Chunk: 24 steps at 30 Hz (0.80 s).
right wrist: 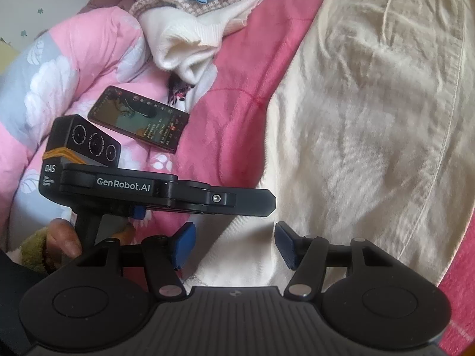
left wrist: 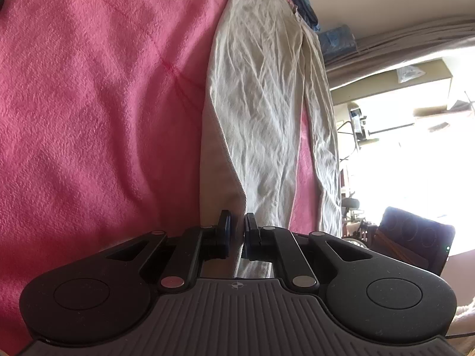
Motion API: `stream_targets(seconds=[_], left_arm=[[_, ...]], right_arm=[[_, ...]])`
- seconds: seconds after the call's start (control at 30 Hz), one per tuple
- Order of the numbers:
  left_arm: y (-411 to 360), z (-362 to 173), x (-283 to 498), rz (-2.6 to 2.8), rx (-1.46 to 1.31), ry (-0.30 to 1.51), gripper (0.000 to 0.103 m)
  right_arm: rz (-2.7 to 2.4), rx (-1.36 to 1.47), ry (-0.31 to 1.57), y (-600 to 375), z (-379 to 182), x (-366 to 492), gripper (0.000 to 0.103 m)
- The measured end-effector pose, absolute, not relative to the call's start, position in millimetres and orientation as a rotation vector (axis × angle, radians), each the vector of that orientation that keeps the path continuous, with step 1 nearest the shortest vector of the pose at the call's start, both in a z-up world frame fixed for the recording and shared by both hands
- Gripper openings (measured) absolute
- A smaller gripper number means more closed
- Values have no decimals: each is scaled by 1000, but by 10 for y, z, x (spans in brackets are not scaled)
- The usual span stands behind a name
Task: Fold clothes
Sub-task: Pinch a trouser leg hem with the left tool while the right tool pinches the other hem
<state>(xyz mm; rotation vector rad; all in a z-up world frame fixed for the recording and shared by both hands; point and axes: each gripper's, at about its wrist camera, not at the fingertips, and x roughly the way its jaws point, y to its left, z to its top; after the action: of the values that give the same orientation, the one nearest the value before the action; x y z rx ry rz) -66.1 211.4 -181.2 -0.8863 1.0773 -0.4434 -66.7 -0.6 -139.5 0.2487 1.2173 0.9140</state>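
Beige trousers point(left wrist: 261, 95) lie stretched along the pink blanket point(left wrist: 89, 103). My left gripper point(left wrist: 237, 231) is pinched on a fold of their cloth at the near end. My right gripper point(right wrist: 234, 246) hangs over the same fabric, jaws spread, nothing between them. A phone point(right wrist: 139, 118) and a heap of clothes point(right wrist: 207, 26) lie beside the trousers.
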Motion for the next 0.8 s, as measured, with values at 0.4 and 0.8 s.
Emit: stream_targets(seconds=[0.4,0.8], left_arm=[[2061,-1785,-664,-458,-861,1071,7],[2055,-1749,-651,-458,-858,1053,11]], right_arm=[[889,188,1209,-5,-1377,-696,28],[863,182,1182,-73,-1330,-730,10]])
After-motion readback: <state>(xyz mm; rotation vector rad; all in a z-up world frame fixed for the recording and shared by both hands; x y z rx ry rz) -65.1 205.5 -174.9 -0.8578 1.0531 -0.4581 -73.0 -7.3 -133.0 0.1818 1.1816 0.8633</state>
